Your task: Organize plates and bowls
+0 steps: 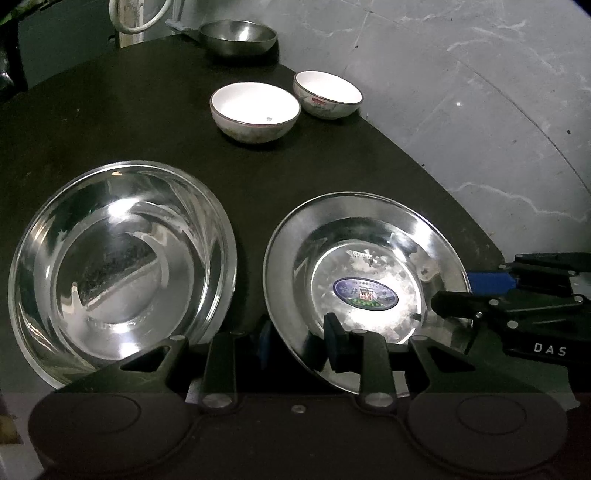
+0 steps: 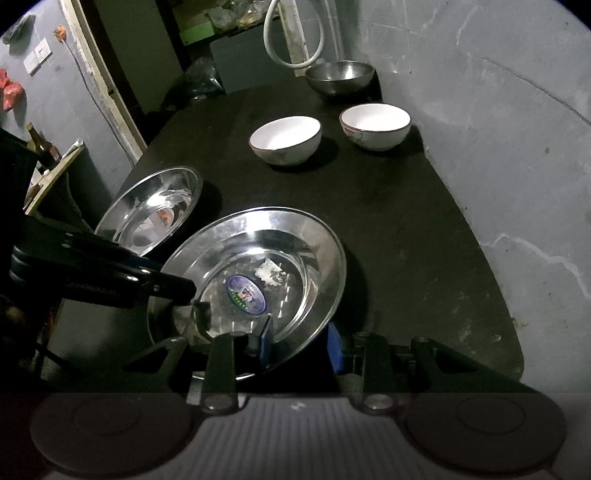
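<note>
A shiny steel plate (image 1: 369, 258) with an oval blue sticker hangs tilted just above the black table (image 1: 147, 129). My left gripper (image 1: 299, 345) is shut on its near rim, one pad inside and one outside. My right gripper (image 1: 458, 293) reaches in from the right and pinches the opposite rim. In the right wrist view the same plate (image 2: 295, 236) sits in the right gripper (image 2: 299, 343), and the left gripper (image 2: 190, 295) clamps its left edge. A larger steel dish (image 1: 122, 273) lies beside it on the left.
Two white ceramic bowls (image 1: 255, 105) (image 1: 327, 90) stand side by side further back. A steel bowl (image 1: 238, 33) sits at the far end under a white hose (image 2: 291, 37). A grey wall (image 1: 480, 110) borders the table's right edge. Dark clutter (image 2: 37, 166) stands left of the table.
</note>
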`<state>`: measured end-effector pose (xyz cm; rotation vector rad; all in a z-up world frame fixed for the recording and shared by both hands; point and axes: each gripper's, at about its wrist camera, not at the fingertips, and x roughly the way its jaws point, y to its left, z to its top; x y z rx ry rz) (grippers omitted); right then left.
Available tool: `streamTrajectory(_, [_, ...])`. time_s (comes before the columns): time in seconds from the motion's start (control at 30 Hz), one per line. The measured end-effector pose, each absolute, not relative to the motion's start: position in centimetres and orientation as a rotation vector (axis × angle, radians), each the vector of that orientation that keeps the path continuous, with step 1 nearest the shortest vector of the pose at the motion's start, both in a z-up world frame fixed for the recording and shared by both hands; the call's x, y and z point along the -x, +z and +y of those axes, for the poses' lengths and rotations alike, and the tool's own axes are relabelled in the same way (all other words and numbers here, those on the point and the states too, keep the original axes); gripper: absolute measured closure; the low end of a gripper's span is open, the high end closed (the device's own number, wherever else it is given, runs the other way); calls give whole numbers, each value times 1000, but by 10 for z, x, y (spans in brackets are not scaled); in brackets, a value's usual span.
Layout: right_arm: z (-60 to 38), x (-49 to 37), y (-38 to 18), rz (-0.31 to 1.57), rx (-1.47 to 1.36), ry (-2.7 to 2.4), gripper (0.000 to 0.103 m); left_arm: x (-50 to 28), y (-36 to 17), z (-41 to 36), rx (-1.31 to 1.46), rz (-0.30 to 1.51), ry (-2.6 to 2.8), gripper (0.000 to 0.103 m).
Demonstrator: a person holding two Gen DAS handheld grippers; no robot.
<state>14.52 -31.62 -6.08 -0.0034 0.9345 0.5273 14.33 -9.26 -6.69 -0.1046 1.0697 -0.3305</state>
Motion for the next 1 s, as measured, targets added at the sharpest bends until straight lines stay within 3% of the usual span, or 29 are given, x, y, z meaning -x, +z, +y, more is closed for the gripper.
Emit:
streamTrajectory(0.27, [-319,-145,-60,927,16,513,62,-138,-69,-87,144,1087,-378,69])
streamTrajectory(0.43, [-321,-143,-56,909,20,497,58,-129,-64,-86,133,1104,-410,53])
streamTrajectory(0.63, [-326,-146,-49,880,14,477,56,-114,-45,-80,117,1072,-457,42])
streamTrajectory(1.0, [-318,-153,-52,892,24,487,54,-123,-41,-73,168,1059,-437,39])
